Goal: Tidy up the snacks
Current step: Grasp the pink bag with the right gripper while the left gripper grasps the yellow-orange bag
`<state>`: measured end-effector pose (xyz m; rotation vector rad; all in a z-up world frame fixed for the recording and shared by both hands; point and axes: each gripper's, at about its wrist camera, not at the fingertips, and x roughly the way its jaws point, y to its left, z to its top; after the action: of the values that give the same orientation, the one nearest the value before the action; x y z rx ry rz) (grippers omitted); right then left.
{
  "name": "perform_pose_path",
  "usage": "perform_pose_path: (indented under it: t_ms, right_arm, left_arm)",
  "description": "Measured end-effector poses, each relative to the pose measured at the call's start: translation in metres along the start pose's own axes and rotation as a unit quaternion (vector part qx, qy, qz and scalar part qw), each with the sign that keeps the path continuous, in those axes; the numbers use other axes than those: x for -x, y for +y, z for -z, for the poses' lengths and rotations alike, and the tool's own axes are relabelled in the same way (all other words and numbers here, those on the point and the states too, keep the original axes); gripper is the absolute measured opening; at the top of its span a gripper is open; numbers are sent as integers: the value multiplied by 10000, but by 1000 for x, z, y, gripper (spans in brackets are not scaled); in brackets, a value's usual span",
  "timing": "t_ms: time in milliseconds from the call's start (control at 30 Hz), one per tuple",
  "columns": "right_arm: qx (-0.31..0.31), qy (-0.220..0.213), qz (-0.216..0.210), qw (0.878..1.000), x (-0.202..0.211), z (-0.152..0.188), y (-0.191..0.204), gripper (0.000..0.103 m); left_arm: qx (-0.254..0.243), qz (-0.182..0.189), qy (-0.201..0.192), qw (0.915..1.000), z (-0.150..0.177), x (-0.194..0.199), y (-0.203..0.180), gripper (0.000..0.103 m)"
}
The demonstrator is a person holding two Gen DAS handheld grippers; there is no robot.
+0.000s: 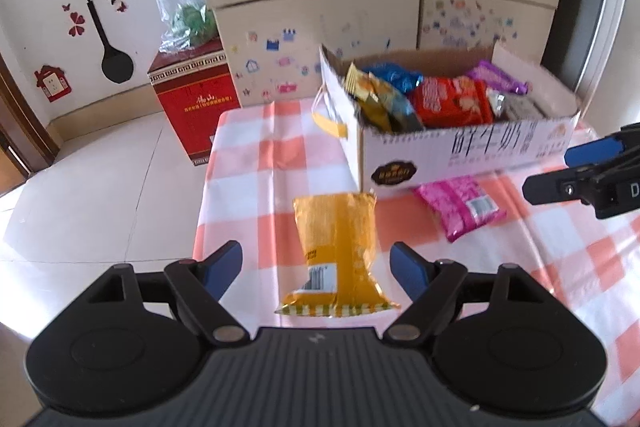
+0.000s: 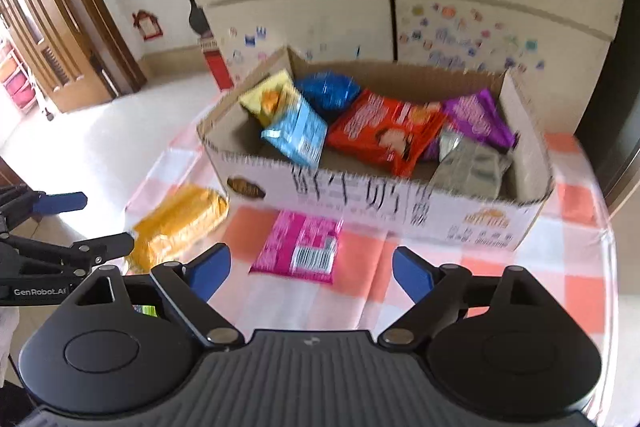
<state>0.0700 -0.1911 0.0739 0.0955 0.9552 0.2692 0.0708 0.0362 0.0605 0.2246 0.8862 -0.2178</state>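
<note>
L tool [image 1: 316, 269] released over yellow pkt [image 1: 338, 255], R tool [image 2: 311, 273] released over pink pkt [image 2: 298, 247].

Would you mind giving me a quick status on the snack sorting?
Both grippers open, left gripper over yellow packet, right gripper over pink packet. Both packets on table, outside box. Nothing blocking.

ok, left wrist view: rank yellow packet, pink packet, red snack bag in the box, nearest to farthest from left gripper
1. yellow packet: on the cloth, between the left gripper open jaws.
2. pink packet: farther right, in front of the box.
3. red snack bag: inside the box, behind both.
</note>
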Motion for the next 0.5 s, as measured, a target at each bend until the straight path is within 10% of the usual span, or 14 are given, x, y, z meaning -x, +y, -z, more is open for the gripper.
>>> perform_pose_path:
  t_ms: [500]
  right_arm:
    - [-394,349,138,9985,-65,5,-2,88]
  left_arm:
    - [170,262,198,9993,-3,-47,-6,81]
